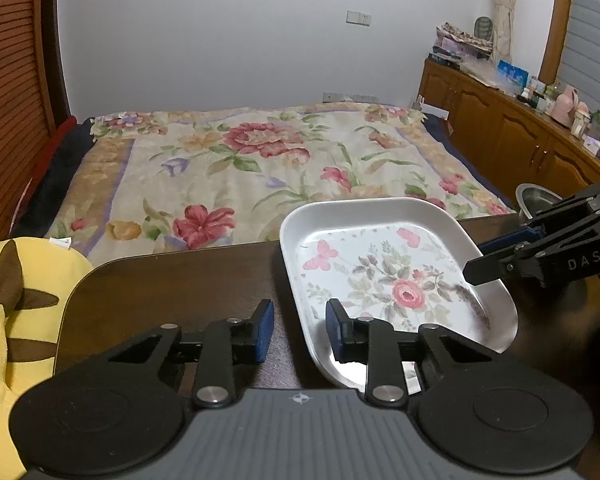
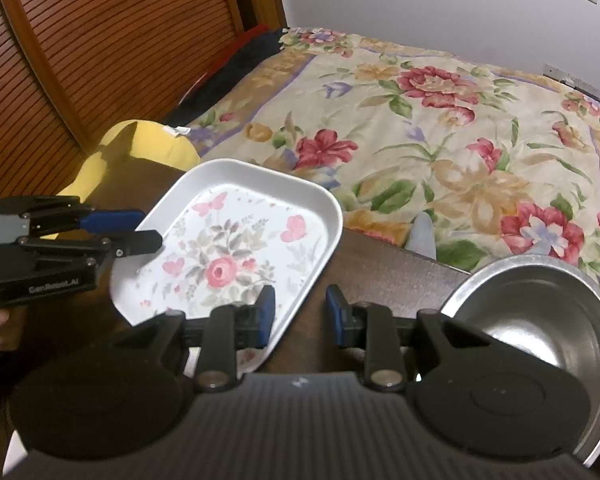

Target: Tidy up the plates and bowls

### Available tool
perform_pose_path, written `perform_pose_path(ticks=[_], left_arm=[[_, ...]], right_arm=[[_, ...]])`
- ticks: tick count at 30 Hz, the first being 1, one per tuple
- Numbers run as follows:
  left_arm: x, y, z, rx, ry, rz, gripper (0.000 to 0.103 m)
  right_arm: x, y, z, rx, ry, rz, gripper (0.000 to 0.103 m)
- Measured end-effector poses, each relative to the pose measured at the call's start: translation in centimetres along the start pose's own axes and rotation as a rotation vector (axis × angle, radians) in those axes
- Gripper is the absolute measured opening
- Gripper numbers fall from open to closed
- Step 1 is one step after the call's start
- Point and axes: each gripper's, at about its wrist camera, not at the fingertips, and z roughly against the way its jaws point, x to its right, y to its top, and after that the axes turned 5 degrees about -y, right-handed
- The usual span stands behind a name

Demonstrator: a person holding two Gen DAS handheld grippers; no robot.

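Bedroom; dark wooden table (image 1: 172,288) at the foot of a floral bed (image 1: 260,168). Flowered plate (image 1: 392,276) lies on the table. Left gripper (image 1: 300,328) spread, straddling the plate's near-left rim. Right gripper (image 2: 300,314) spread astride the opposite rim. Steel bowl (image 2: 540,312) just right of it.

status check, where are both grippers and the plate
Left hand-held gripper open, straddling floral plate rim. Right hand-held gripper open, straddling opposite rim. Steel bowl sits beside, apart. Nothing blocking.
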Motion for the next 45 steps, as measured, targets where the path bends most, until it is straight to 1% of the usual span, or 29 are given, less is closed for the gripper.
perform_pose_path(ticks=[2, 5, 6, 7, 9, 12, 14, 18, 21, 25, 32, 35, 45], left_arm=[[0.0, 0.0, -0.2, -0.004, 0.0, 0.0, 0.026], [0.1, -0.1, -0.4, -0.005, -0.002, 0.001, 0.025], [0.1, -0.1, -0.4, -0.005, -0.002, 0.002, 0.023], [0.1, -0.1, -0.4, -0.003, -0.005, 0.004, 0.022], [0.1, -0.1, -0.5, -0.002, -0.015, 0.014, 0.015], [0.3, -0.2, -0.5, 0.0, -0.018, 0.013, 0.015], [0.3, -0.1, -0.5, -0.001, -0.018, 0.01, 0.015], [0.3, -0.2, -0.5, -0.004, -0.018, 0.014, 0.014], [0.4, -0.1, -0.2, -0.002, -0.018, 0.015, 0.013], [0.5, 0.0, 1.2, 0.021, -0.022, 0.014, 0.013], [1.8, 0.5, 4.9, 0.068, -0.014, -0.009, 0.013], [2.4, 0.4, 6.4, 0.079, -0.024, 0.005, 0.013], [5.7, -1.7, 11.6, 0.121, -0.025, -0.031, 0.013]], right_arm=[[0.0, 0.0, 0.0, 0.001, 0.002, 0.0, 0.028], [-0.1, -0.1, -0.1, -0.005, 0.003, 0.002, 0.025], [-0.1, -0.1, -0.2, -0.007, 0.005, 0.003, 0.021], [-0.2, 0.0, -0.3, -0.011, 0.005, 0.005, 0.021], [-0.2, -0.1, -0.4, -0.012, 0.008, 0.005, 0.021], [-0.2, -0.1, -0.6, -0.017, 0.014, 0.006, 0.02], [-0.3, -0.2, -0.6, -0.017, 0.009, 0.01, 0.015], [-0.4, -0.1, -0.7, -0.022, -0.005, 0.025, 0.015], [-0.3, -0.1, -0.8, -0.024, 0.001, 0.014, 0.015], [-0.5, -0.2, 0.2, -0.005, 0.021, 0.002, 0.015], [-1.1, -0.3, 3.6, 0.054, 0.023, -0.001, 0.015], [-1.3, -0.6, 5.1, 0.066, 0.024, -0.015, 0.015], [-2.7, -3.5, 10.3, 0.14, 0.009, -0.002, 0.015]])
